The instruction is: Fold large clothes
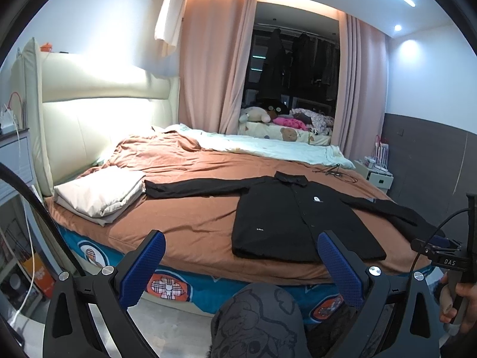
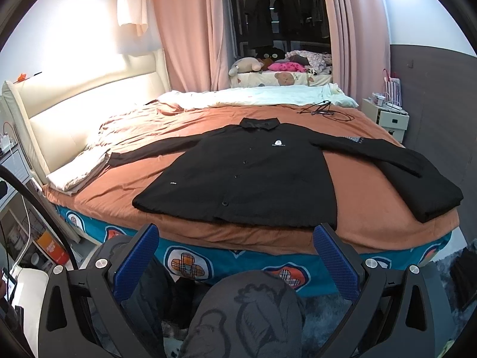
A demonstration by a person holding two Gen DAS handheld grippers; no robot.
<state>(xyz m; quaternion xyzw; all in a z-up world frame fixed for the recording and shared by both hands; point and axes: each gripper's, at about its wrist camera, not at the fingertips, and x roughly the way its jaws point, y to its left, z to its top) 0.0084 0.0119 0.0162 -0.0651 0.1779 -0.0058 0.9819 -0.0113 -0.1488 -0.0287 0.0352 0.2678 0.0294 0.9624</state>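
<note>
Left claw: my left claw (image 1: 240, 264) hangs released at the near edge of the bed (image 1: 190, 232), blue pads spread wide and gripping nothing, short of the cloth.
Folded bedding: a pale folded stack (image 1: 100, 195) lies at the left by the headboard, its corner touching the cuff of the coat's left-lying sleeve (image 1: 190, 188).
Coat: the black coat (image 2: 247, 179) lies face up on the brown cover, buttoned, spread flat, I judge, so its edges can be pinched.
Heading: its collar (image 2: 259, 123) points away from me toward the window, its hem (image 2: 226, 214) toward my knees; the body's long axis runs near to far, the sleeves crosswise.
Right sleeve: this sleeve (image 2: 417, 170) runs to the bed's right corner, its end looking bunched.
Right claw: my right claw (image 2: 235, 261) is likewise released and empty, hanging just before the hem, placed, as I judge, to begin the first fold.
</note>
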